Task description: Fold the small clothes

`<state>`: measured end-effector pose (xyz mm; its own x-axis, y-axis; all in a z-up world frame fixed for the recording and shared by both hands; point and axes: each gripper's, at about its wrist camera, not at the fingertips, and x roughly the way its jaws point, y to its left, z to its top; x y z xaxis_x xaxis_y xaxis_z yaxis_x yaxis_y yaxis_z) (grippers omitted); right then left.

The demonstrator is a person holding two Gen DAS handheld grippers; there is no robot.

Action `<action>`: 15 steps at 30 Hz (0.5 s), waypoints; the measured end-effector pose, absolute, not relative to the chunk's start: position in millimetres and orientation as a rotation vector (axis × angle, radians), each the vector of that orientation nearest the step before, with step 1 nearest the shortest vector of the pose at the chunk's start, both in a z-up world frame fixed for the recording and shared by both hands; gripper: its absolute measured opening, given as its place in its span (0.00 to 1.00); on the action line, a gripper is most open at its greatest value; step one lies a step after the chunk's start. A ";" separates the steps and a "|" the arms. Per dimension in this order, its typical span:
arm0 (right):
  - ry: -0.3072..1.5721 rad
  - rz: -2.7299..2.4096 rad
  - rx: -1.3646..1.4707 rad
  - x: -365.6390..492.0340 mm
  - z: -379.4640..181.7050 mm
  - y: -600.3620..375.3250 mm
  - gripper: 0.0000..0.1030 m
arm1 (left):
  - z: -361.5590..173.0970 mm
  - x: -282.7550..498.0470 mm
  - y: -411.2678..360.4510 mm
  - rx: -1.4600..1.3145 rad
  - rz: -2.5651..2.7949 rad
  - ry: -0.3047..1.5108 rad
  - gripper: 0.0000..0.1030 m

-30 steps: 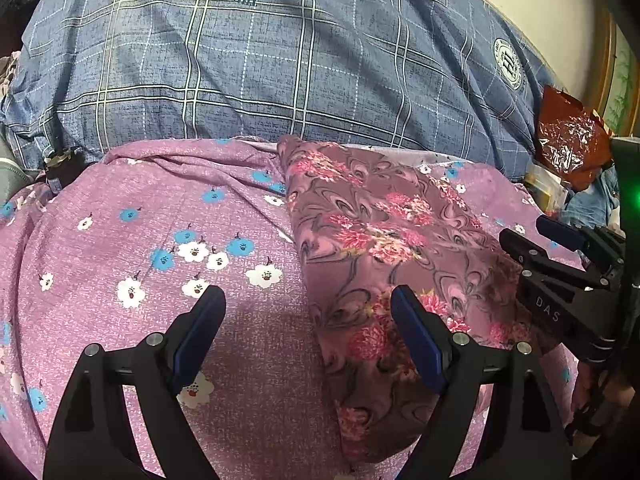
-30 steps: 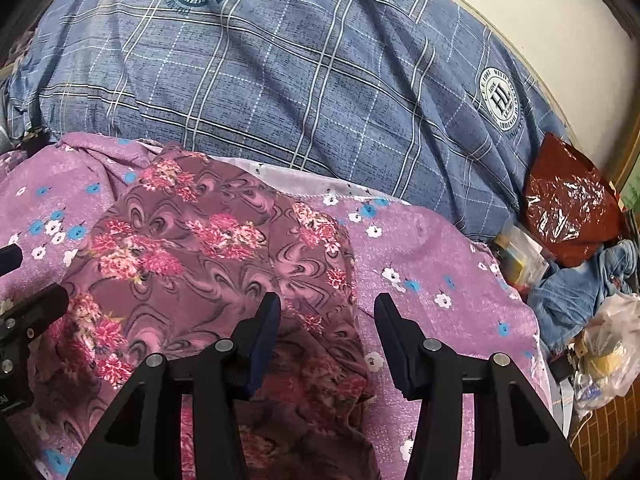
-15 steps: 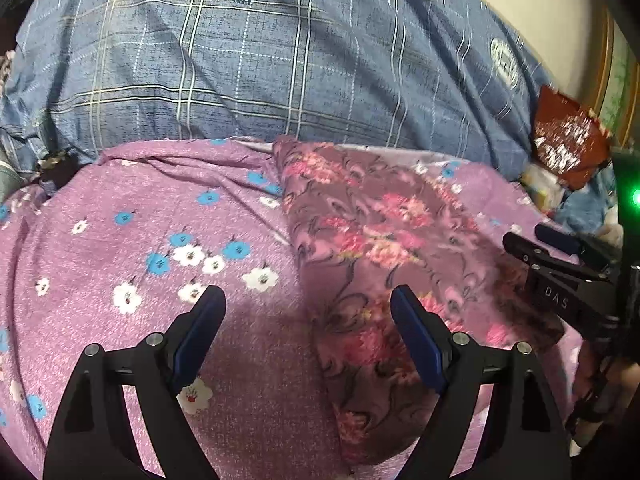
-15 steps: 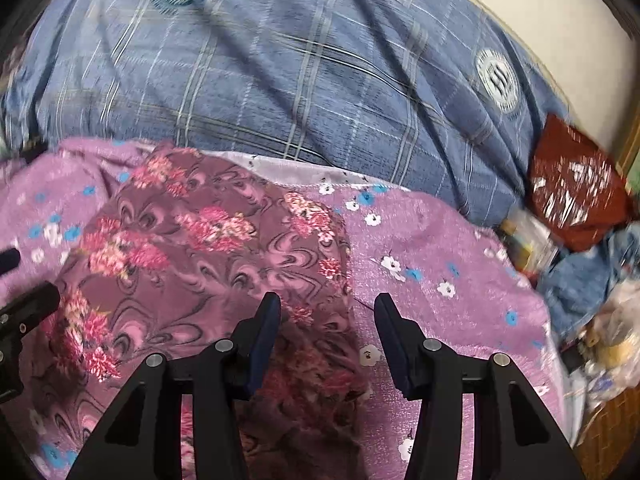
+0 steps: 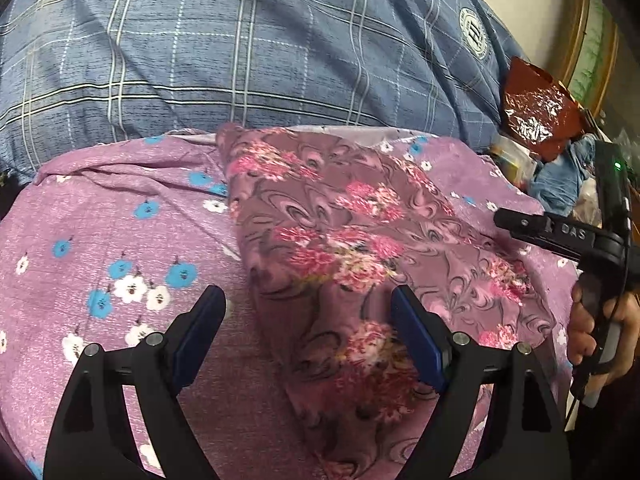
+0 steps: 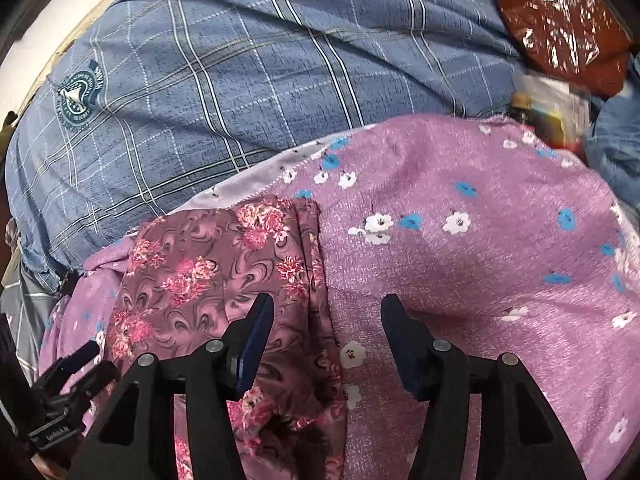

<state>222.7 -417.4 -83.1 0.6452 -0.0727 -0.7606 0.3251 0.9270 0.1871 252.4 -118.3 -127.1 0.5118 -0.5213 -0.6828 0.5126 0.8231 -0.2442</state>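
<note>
The mauve rose-print folded garment [image 5: 340,248] lies flat on the lilac flowered cloth [image 5: 120,240] over the bed, w/ nothing gripped. Left gripper [image 5: 308,332] hangs wide open over its near-left edge; right gripper [image 6: 326,344] jaws are opening astride its right edge. Risk: a pad snags the lilac cloth too, dragging both & undoing the fold.

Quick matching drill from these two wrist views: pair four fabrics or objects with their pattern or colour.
1. folded garment
2. cloth beneath it
3. bedcover
4. crinkly bag

a. blue plaid with round crests
b. shiny reddish brown
c. mauve swirls with pink flower clusters
d. purple with blue and white flowers

Pairs: 1-c, 2-d, 3-a, 4-b
</note>
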 end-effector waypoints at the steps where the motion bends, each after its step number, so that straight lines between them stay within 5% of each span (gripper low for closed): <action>1: 0.852 -0.223 0.343 225.1 -85.5 -418.5 0.56 | -126.3 250.7 -119.3 -0.009 -0.631 0.823 0.83; 15: 0.828 -0.233 0.284 226.7 -81.6 -402.5 0.57 | -121.2 240.1 -119.6 0.015 -0.624 0.774 0.83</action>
<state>226.7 -402.5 -81.6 0.6544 -0.0927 -0.7504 0.3126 0.9368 0.1569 240.1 -119.6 -121.2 0.5453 -0.5208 -0.6568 0.5315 0.8207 -0.2095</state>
